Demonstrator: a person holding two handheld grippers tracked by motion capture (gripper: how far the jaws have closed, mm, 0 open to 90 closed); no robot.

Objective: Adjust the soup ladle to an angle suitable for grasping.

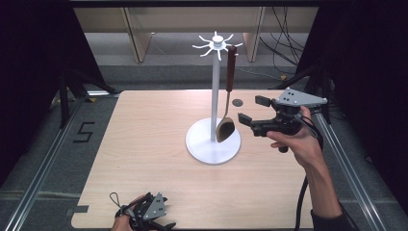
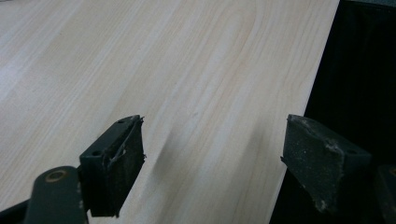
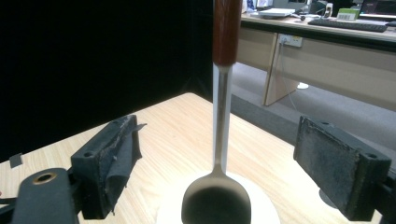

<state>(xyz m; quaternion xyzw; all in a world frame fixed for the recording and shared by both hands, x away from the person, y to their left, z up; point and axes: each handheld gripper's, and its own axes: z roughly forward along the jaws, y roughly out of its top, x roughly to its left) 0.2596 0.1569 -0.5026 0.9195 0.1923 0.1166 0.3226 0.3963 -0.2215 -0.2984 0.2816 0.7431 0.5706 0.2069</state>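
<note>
A white hook stand (image 1: 215, 91) rises from a round base (image 1: 202, 147) at the middle of the wooden table (image 1: 144, 144). From one of its top hooks hangs a metal spoon (image 1: 225, 129) with a brown handle; its bowl is just above the base. My right gripper (image 1: 253, 110) is held level just right of the spoon, open and pointing at it. In the right gripper view the spoon (image 3: 220, 140) hangs centred ahead of my right gripper (image 3: 217, 123), untouched by its pads. My left gripper (image 2: 214, 126) is open over bare wood at the table's near edge (image 1: 149, 214).
A small dark round mark (image 1: 237, 102) lies on the table behind the right gripper. Metal rails (image 1: 43, 163) run along both sides of the table. The table's edge (image 2: 299, 116) passes beside the left gripper's right jaw. Desks and cables stand beyond the far end.
</note>
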